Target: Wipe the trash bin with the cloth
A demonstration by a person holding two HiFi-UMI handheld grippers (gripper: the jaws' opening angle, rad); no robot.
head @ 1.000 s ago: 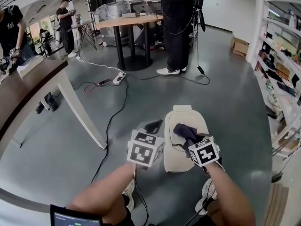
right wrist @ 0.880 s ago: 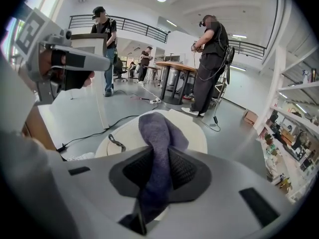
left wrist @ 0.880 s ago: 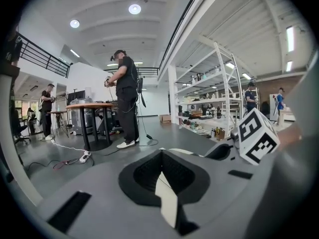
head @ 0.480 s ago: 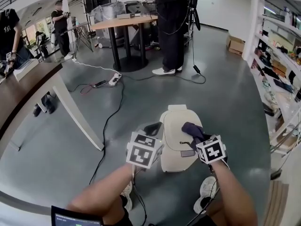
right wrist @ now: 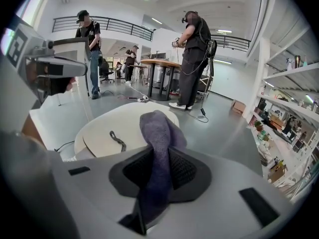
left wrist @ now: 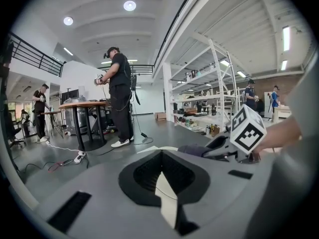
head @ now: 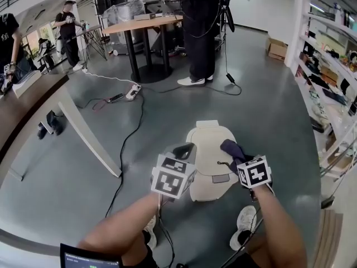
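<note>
Trash bin: the cream trash bin [head: 207, 149] stands on the grey floor [head: 268, 121], just in front of the person's white shoe [head: 244, 222] and between the two grippers.
Bin lid: it is shut, and a small black clip [right wrist: 117, 139] lies on its flat top.
Cloth: the purple cloth [head: 232, 148] lies on the right part of the lid top. Its free end is bunched up beyond the jaws.
Right gripper: the right gripper [head: 236, 157] is over the right edge of the bin. Its jaws are clamped on the cloth, which runs down between the two black pads.
Left gripper: the left gripper [head: 183, 149] is at the left edge of the bin, near the top. Its jaws are closed on a narrow cream strip of the same colour as the bin, which looks like the bin's left rim.
Floor, left: a black cable [head: 129, 144] runs past the bin toward a white power strip [head: 133, 92].
Background: a person in black [head: 199, 27] stands beside a round wooden table [head: 142, 24].
Right side: white shelves [head: 334, 54] with small goods.
</note>
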